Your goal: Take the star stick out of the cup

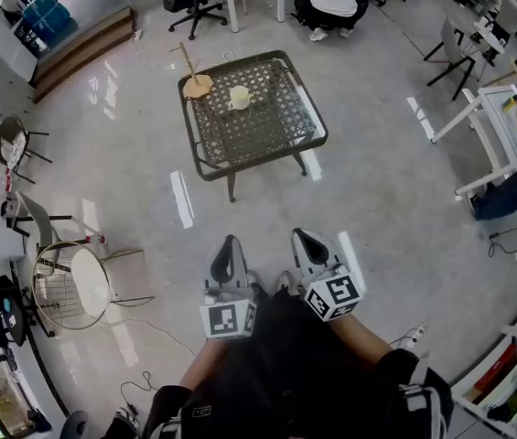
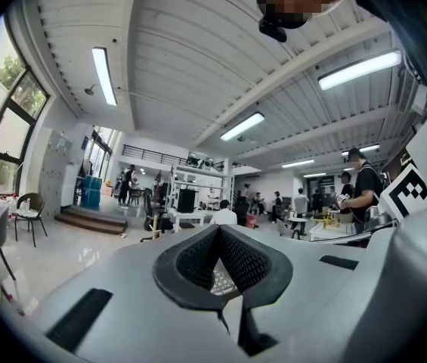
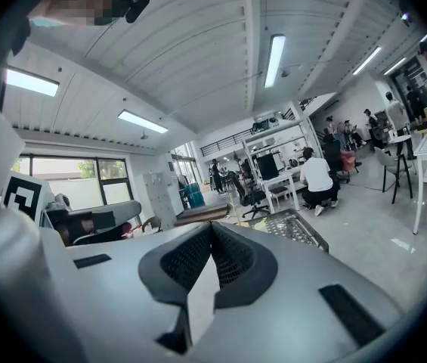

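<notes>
Though our left gripper (image 1: pixel 230 245) and right gripper (image 1: pixel 307 240) are squeezed shut on nothing, the small pale cup (image 1: pixel 240 97) sits well ahead of their fingers on the dark mesh table (image 1: pixel 258 132), beside a wooden stand (image 1: pixel 198 85). Shiny grey floor (image 1: pixel 377 181) lies all around.

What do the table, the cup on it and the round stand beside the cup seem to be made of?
The table: a dark frame, probably painted metal, with an open lattice top, mesh or weave. The cup: pale cream and dull; ceramic or plastic, too small to tell. The stand: a light tan disc with a thin upright rod, likely bare wood.
</notes>
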`<state>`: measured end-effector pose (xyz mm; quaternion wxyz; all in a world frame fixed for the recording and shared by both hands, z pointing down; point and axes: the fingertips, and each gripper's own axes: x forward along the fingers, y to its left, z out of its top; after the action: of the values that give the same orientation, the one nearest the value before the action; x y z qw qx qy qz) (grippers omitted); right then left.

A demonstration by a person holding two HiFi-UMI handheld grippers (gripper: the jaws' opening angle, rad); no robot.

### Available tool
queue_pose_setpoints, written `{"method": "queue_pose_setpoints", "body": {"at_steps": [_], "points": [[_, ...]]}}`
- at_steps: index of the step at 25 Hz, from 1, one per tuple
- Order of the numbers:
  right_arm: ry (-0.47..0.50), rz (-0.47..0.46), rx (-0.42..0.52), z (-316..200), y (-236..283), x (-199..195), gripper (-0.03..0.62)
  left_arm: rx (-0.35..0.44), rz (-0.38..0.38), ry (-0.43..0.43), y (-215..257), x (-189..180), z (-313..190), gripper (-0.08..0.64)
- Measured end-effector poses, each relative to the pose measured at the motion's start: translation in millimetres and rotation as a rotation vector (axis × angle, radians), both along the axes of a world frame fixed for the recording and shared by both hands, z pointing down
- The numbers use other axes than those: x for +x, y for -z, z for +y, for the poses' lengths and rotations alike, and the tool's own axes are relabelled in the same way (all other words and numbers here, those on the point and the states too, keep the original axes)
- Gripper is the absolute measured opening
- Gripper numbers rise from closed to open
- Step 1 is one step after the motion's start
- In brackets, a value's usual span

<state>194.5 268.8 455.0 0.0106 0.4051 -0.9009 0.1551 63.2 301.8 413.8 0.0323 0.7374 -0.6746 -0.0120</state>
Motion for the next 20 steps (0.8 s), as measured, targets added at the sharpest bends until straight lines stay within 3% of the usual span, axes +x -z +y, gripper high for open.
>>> {"method": "queue_pose_setpoints", "body": {"at_steps": [9, 15, 20], "points": [[0.029, -0.004, -0.013, -15, -6, -13, 0.009, -0.013, 0.004, 0.011, -5, -4, -12, 0.015], [0.021, 0.012, -0.015, -50, -14, -42, 0.009, 0.008, 0.012, -0.022, -8, -21, -59, 0.015], [-0.008, 0.021, -0.008, -93, -11, -67, 0.009, 0.035, 0.068, -0.036, 1, -49, -107, 0.015]]}}
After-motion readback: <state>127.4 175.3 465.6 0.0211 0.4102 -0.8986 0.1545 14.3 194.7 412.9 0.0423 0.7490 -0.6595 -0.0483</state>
